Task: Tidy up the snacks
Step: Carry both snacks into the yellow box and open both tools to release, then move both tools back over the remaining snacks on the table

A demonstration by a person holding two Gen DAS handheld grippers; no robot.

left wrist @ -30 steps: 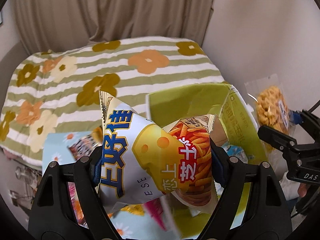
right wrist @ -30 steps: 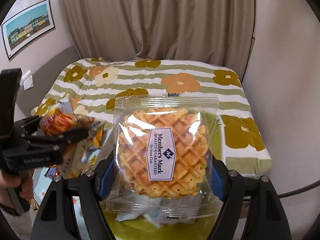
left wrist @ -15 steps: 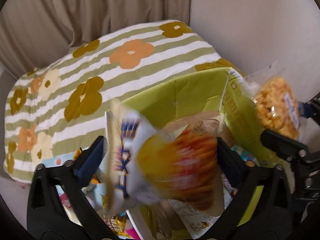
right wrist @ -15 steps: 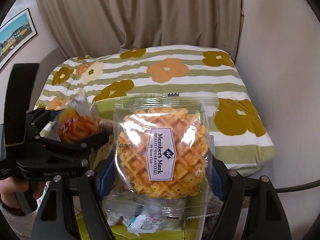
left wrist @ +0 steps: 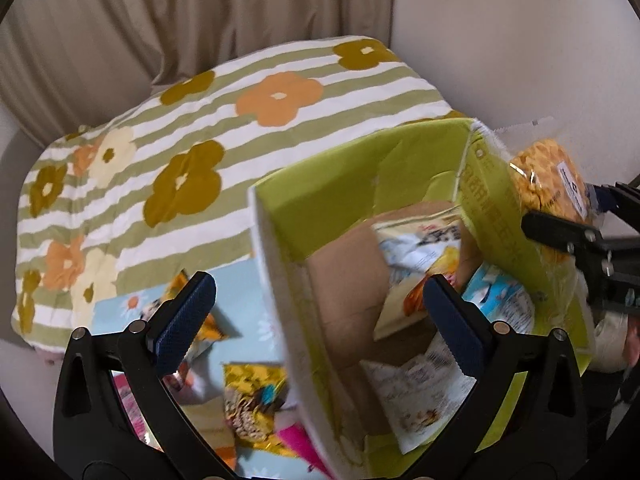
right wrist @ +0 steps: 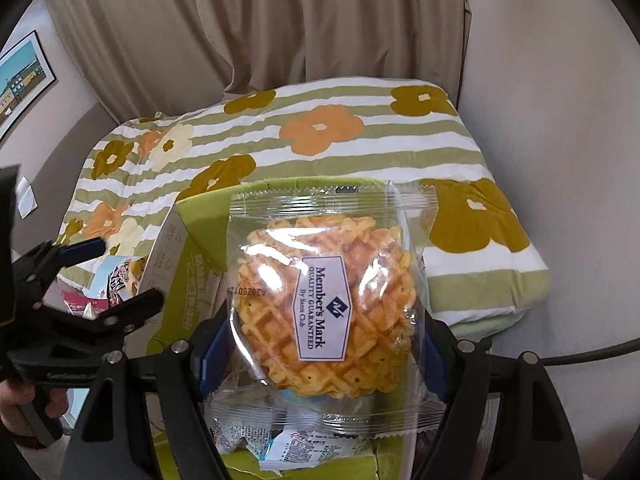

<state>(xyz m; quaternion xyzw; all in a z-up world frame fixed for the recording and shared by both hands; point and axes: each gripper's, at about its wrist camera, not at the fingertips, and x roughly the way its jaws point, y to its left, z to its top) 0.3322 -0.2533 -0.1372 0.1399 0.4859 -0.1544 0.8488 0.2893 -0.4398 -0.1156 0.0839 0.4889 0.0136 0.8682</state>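
Observation:
My left gripper (left wrist: 316, 304) is open and empty, straddling the near left wall of a green cardboard box (left wrist: 360, 176). The cheese-fries snack bag (left wrist: 416, 280) lies inside the box among other packets. My right gripper (right wrist: 320, 344) is shut on a clear-wrapped waffle pack (right wrist: 324, 300), held above the box's right side (right wrist: 200, 208). The waffle pack also shows in the left wrist view (left wrist: 548, 184), at the box's right wall. The left gripper shows at the left of the right wrist view (right wrist: 120, 272), open.
Several loose snack packets (left wrist: 248, 392) lie on a light blue cloth left of the box. A striped flowered quilt (left wrist: 240, 120) covers the bed behind. Curtains and a wall stand at the back. White packets (right wrist: 296, 448) lie in the box under the waffle.
My left gripper opened and let go of the cheese-fries bag, which dropped into the green box. The right gripper kept hold of the waffle pack and moved closer over the box.

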